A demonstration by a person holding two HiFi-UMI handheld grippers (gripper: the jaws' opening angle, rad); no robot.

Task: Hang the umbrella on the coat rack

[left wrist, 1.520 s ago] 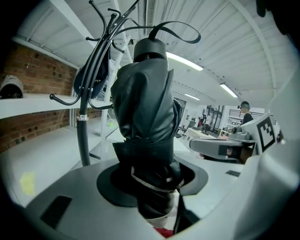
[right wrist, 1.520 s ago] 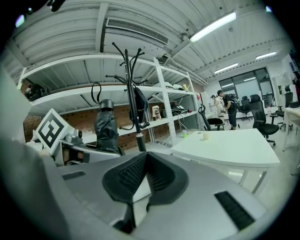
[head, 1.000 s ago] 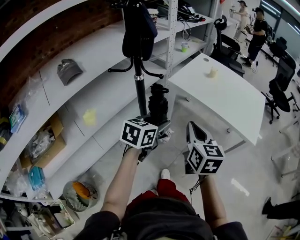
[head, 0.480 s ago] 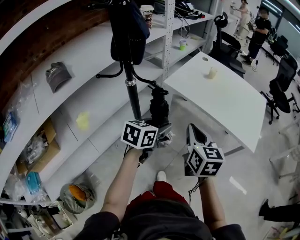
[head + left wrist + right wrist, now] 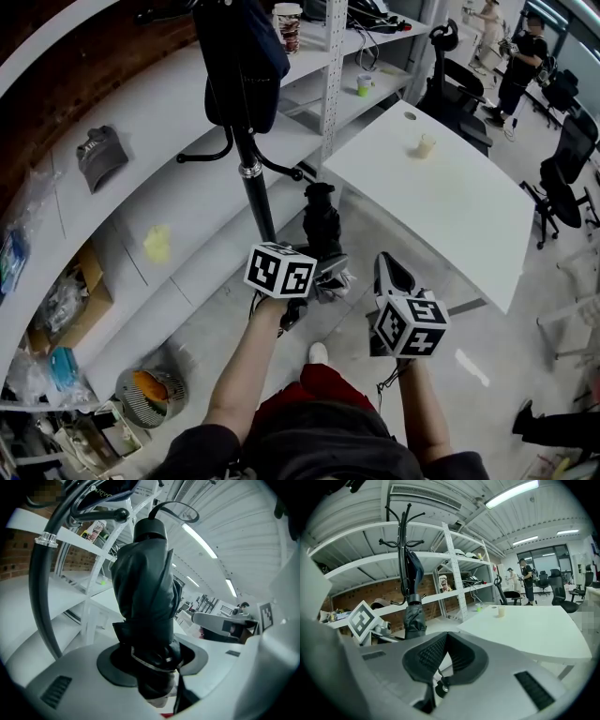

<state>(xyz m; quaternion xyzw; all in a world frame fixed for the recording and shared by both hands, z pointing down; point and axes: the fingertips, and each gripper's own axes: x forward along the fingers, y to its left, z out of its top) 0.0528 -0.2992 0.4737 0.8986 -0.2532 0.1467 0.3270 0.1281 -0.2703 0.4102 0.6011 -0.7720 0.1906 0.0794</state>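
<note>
A folded black umbrella [image 5: 321, 225] stands upright in my left gripper [image 5: 324, 266], whose jaws are shut on its lower end. In the left gripper view the umbrella [image 5: 145, 597] fills the middle above the left gripper [image 5: 151, 665], and its wrist strap [image 5: 174, 509] loops at the top. The black coat rack [image 5: 255, 192] stands just left of the umbrella, with a dark bag [image 5: 239, 56] on its upper hooks. One curved rack hook [image 5: 44, 573] passes close on the left. My right gripper [image 5: 387, 264] hovers empty to the right, pads together [image 5: 446, 637]; from there the coat rack [image 5: 402, 550] is ahead-left.
White shelving [image 5: 141, 202] runs behind the rack, with a grey cap [image 5: 98, 155] on it. A white table [image 5: 450, 202] with a cup [image 5: 427, 145] stands to the right. Office chairs and people [image 5: 520, 56] are at the back right. A fan [image 5: 145, 394] lies on the floor lower left.
In the head view the rack pole and its bag have slid left and down, so the umbrella now stands farther right of the pole. Both grippers keep their grip states.
</note>
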